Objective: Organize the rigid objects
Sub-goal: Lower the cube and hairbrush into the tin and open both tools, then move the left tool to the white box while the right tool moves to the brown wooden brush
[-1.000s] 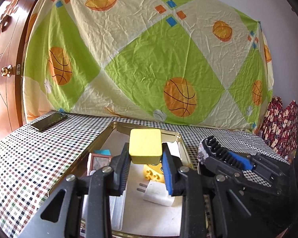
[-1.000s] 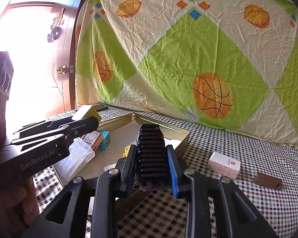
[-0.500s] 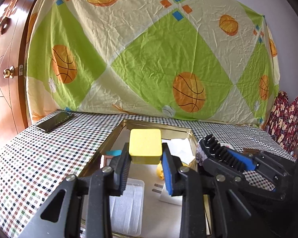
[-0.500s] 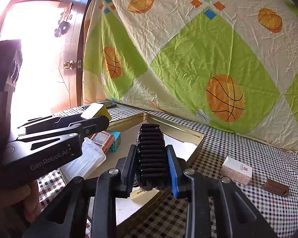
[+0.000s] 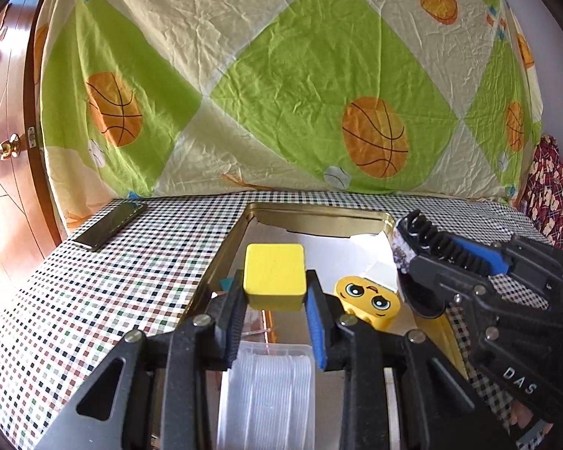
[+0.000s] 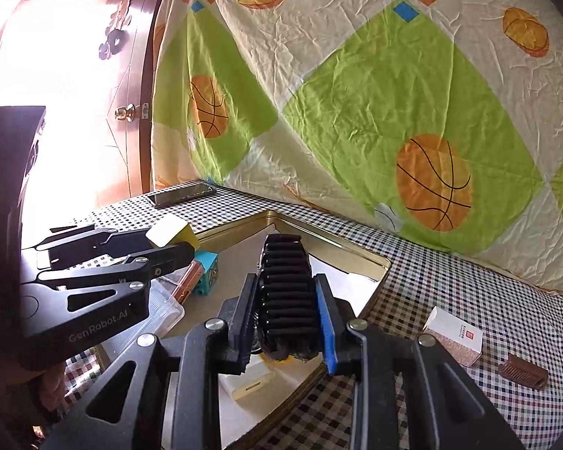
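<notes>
My left gripper [image 5: 274,302] is shut on a yellow block [image 5: 274,274] and holds it above the near left part of the gold metal tray [image 5: 319,214]. It also shows in the right wrist view [image 6: 169,242]. My right gripper [image 6: 286,318] is shut on a black ribbed hair clip [image 6: 286,292] above the tray's near right side [image 6: 371,292]; it also shows in the left wrist view [image 5: 413,258]. In the tray lie a yellow face brick [image 5: 368,300], a clear plastic box [image 5: 266,393], a teal cube [image 6: 206,270] and a white plug [image 6: 247,378].
A phone [image 5: 110,225] lies on the checkered cloth at the far left. A small white and pink box [image 6: 454,337] and a brown comb [image 6: 523,375] lie on the cloth right of the tray. A patterned sheet hangs behind the table; a wooden door [image 6: 75,112] stands at the left.
Both grippers have moved forward over the tray with their objects still held. The yellow face brick now shows fully beside the left gripper.
</notes>
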{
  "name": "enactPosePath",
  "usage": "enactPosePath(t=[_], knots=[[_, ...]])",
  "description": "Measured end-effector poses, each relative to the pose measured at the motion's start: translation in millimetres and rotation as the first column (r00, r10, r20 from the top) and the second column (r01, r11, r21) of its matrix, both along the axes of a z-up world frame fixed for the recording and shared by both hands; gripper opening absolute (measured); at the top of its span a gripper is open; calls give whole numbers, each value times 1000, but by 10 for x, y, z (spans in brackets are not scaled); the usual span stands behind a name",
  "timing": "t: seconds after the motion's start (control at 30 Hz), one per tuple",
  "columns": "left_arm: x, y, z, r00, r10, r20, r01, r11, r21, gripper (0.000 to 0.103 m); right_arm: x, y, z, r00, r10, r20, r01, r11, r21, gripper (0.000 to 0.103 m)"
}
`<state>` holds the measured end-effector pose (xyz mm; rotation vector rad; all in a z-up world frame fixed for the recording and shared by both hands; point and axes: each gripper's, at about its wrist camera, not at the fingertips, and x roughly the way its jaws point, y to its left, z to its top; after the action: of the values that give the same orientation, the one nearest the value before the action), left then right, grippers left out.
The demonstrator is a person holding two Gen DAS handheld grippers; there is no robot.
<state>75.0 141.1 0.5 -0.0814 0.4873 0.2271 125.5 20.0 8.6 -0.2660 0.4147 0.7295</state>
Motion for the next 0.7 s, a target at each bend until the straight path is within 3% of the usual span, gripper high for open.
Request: enactPosePath(t=[0.4, 0.47, 0.5, 0.53, 0.6, 0.67, 0.7], knots=[[247, 65, -7, 995, -3, -100, 6, 1000, 31, 30, 262, 252, -133, 997, 12, -79, -17, 998, -55, 32], [259, 47, 12, 995, 1, -101, 3, 999, 43, 34, 267, 242, -130, 997, 11, -75, -15, 999, -49, 38], [250, 38, 21, 995, 3, -98, 1, 999, 48, 36, 259, 218, -120, 997, 10, -74, -13, 999, -41, 47], [239, 27, 30, 996, 6, -93, -1, 999, 48, 45, 249, 186, -104, 998, 8, -70, -10, 1000, -30, 56], [197, 15, 62, 997, 28, -73, -24, 999, 47, 61, 217, 83, -61, 999, -15, -46, 14, 1000, -13, 62], [155, -11, 98, 998, 44, -50, -42, 998, 42, 85, 195, -54, -20, 999, -26, -34, 26, 1000, 5, 68], [140, -39, 115, 998, 51, -39, -49, 998, 42, 90, 191, -137, -3, 999, -38, -25, 39, 999, 11, 73]])
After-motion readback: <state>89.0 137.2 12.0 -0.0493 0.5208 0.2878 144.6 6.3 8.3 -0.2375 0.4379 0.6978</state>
